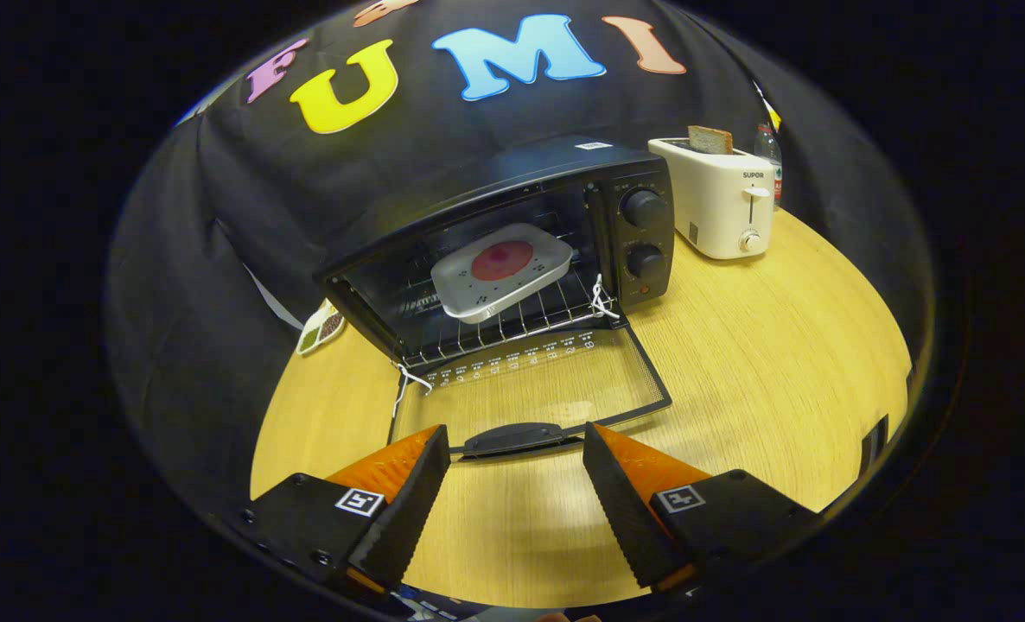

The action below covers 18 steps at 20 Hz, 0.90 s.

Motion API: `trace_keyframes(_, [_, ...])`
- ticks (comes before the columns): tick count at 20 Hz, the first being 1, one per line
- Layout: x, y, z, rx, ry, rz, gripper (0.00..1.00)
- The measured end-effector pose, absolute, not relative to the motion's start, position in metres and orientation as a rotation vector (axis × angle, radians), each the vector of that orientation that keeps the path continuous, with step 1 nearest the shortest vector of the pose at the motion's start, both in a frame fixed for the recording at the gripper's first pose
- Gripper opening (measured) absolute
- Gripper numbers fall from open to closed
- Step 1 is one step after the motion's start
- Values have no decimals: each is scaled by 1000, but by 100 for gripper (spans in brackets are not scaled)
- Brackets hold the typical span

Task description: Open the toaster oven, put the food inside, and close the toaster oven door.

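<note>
The fingers (517, 471) are held wide apart, empty, just short of the door handle (517, 439). The oven (512, 250) door is dropped flat on the table (780, 363); the food dish (499, 269) is seated on the rack inside.

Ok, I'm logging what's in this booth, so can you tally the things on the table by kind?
Toaster ovens: 1, the toaster oven, door down
Trays of food: 1, the tray on the oven rack
Pop-up toasters: 1, the toaster holding bread
Bottles: 1, the bottle
Sectioned dishes: 1, the dish
Total: 5
The gripper is open at the door handle.
</note>
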<state>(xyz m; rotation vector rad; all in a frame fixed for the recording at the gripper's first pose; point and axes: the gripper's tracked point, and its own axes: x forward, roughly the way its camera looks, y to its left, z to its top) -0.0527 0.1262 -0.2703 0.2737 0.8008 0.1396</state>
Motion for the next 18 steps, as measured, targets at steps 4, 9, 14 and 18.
trace_keyframes(4, [-64,124,-297,135,874,121,99])
trace_keyframes(9, [-63,124,-318,54,942,107,99])
trace_keyframes(14, [-62,131,-334,40,1018,96,99])
trace_keyframes(18, [-56,141,-343,66,1066,89,99])
